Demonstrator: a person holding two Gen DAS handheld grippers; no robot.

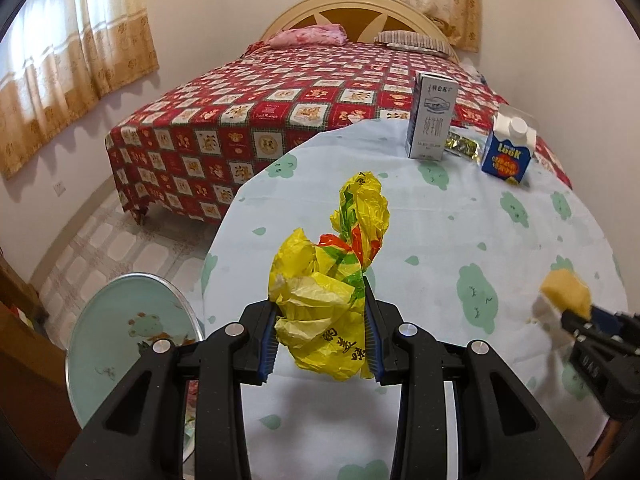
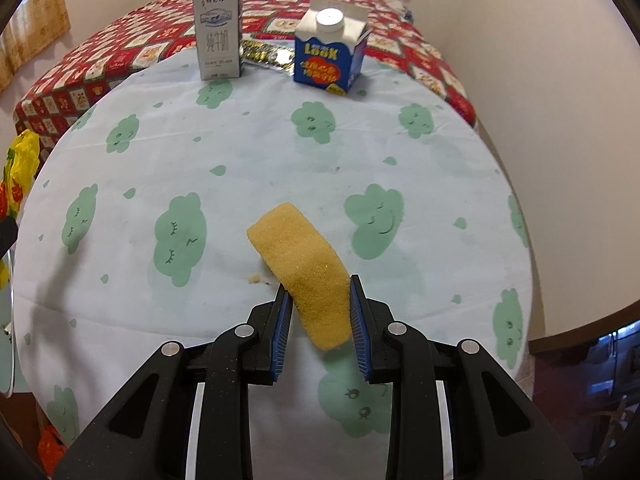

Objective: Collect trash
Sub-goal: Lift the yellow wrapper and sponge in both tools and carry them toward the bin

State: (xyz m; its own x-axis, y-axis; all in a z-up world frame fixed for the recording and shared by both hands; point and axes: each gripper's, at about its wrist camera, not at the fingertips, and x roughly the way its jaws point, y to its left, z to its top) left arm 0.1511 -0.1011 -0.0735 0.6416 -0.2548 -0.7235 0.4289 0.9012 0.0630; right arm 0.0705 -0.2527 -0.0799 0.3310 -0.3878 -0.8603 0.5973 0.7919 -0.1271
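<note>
Behind our round table, draped in a pale blue cloth printed with green clouds, stood a bed with a red checked cover and a cream headboard, with beige curtains at the windows. We held two black grippers with blue finger pads over the table.

Our left gripper had its pads pressed against a crumpled yellow plastic bag with red and green print. The bag bulged between the narrowly parted fingers and rose toward twelve o'clock in the left wrist view, clear of the cloth. At eight o'clock in that view we saw a round glass top with a cartoon print standing lower than the table.

Our right gripper was closed partway on a yellow oblong sponge, gripping its near end while the far end pointed toward eleven o'clock. We could not tell whether that far end touched the cloth. A few crumbs lay on the cloth just beside the sponge.

At twelve o'clock on the table's far edge stood a tall grey-and-white milk carton, and at one o'clock a blue gable-top carton with a white cap. Between them lay a shiny gold-patterned foil wrapper.
</note>
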